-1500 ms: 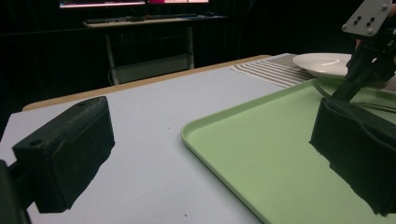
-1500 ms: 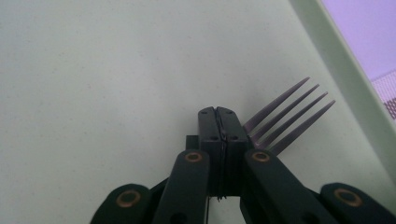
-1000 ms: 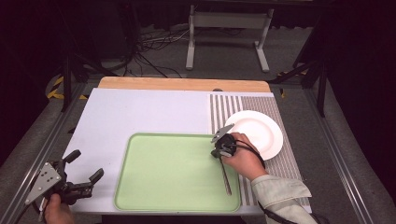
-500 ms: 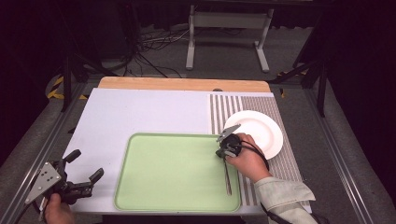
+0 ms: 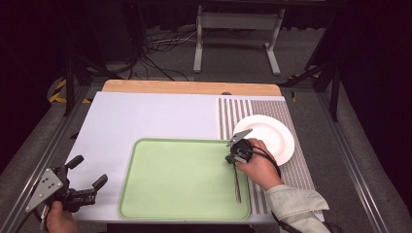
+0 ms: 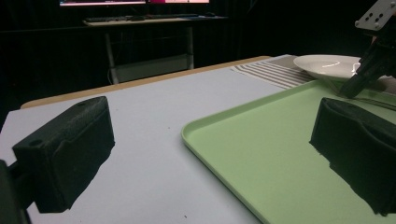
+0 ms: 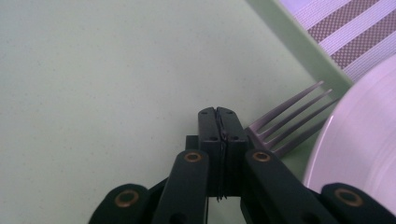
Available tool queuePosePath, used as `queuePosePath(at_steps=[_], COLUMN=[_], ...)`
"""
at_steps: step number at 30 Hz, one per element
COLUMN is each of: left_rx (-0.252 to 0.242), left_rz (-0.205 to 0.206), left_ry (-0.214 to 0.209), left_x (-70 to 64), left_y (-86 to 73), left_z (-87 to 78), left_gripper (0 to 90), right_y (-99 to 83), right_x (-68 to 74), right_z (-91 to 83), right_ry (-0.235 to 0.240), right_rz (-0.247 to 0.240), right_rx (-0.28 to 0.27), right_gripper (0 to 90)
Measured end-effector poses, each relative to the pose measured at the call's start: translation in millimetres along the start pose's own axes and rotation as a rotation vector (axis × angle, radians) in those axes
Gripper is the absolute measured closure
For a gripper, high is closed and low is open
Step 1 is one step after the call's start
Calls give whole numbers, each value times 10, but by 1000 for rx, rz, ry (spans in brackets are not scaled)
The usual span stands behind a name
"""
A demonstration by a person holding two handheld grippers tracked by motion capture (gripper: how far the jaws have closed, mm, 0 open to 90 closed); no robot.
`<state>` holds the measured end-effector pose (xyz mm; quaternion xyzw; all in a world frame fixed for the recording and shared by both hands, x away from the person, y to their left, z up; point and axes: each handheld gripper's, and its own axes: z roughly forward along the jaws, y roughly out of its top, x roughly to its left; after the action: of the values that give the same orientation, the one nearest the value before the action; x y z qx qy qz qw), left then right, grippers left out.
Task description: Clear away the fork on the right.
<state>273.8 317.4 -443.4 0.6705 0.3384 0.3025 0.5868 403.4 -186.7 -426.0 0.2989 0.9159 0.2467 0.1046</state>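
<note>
A metal fork (image 5: 236,187) lies on the right side of the pale green tray (image 5: 180,179), handle toward the front. In the right gripper view its tines (image 7: 289,119) fan out toward the tray's rim beside a white plate (image 7: 364,154). My right gripper (image 5: 235,159) is low over the fork's head, jaws pressed together (image 7: 218,114) with nothing seen between them; the tines come out from under the right jaw. My left gripper (image 5: 88,171) hovers wide open at the table's front left corner, and the tray (image 6: 261,154) shows between its jaws (image 6: 210,158).
The white plate (image 5: 272,136) rests on a striped placemat (image 5: 233,114), just right of the tray. A pale mat (image 5: 145,116) covers the table, with a wooden strip (image 5: 189,87) along its far edge. Stands and cables sit on the dark floor beyond.
My right gripper has slid a little toward the front and right, settling lower over the fork's head. The fork, plate and left gripper have stayed put.
</note>
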Motion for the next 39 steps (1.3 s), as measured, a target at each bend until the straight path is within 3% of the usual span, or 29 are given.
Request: queuePosePath(at_steps=[5,7,10,12,17,25,32,39], left_rx=[1,-2,-6,-4,-1,-8,-1,-5], left_rz=[0,1,5,2,8,6,8,5], left_ry=[-3,-2,-1,0,-1,5,2,6], left_x=[5,4,-1,-2,-13,-6,-10,6], left_y=[4,3,12,14,22,23,23,16], left_z=[-8,-3,-18,-25,-25,-26,-24,-20], left_gripper=[3,3,3,3,3,3,3,3], right_y=[64,100,147,171,204,131,-70,-294], right_x=[15,34,68,111,161,134,49,-19], right_z=[-103,-160,-207,-256,-436,-698,-918,-1105], right_ry=[2,5,37,60,49,10,-7,-37], right_rz=[-17,-23,-60,-56,-96,-98,-94,-80], right_rx=[-39,-59,-120,-173,-255,-338,-459,-546], right_gripper=[797,675,340,246,189,164,156,147])
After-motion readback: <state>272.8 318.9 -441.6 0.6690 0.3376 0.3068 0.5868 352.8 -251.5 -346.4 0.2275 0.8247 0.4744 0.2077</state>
